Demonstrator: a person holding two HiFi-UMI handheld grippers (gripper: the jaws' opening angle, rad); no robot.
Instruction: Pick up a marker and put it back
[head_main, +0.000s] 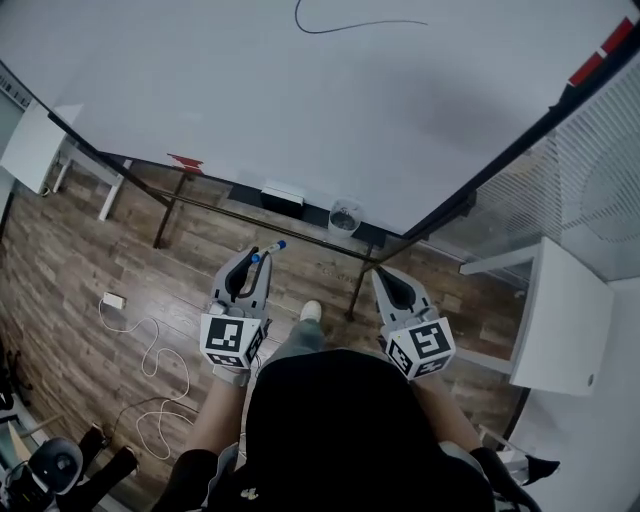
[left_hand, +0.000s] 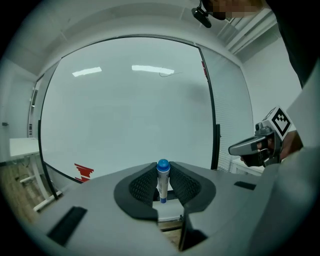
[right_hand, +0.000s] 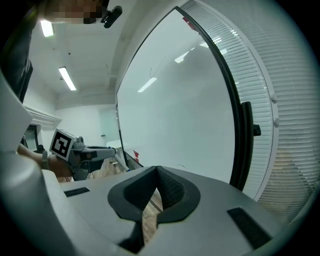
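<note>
A white marker with a blue cap (left_hand: 162, 180) stands upright between the pads of my left gripper (left_hand: 163, 186), which is shut on it. In the head view the marker (head_main: 268, 250) pokes out past the left gripper (head_main: 250, 266), pointing toward the whiteboard (head_main: 300, 110). My right gripper (head_main: 392, 282) hovers at the same height to the right, jaws closed with nothing between them; in its own view the right gripper (right_hand: 156, 187) has its pads meeting at the tips. A thin dark line (head_main: 350, 22) is drawn high on the board.
The board's ledge carries a black-and-white eraser (head_main: 282, 195) and a round holder (head_main: 345, 217). Its black stand legs (head_main: 355, 290) reach down to the wooden floor. A white table (head_main: 560, 320) stands at the right, a white desk (head_main: 35, 150) at the left, and a cable (head_main: 150, 360) lies on the floor.
</note>
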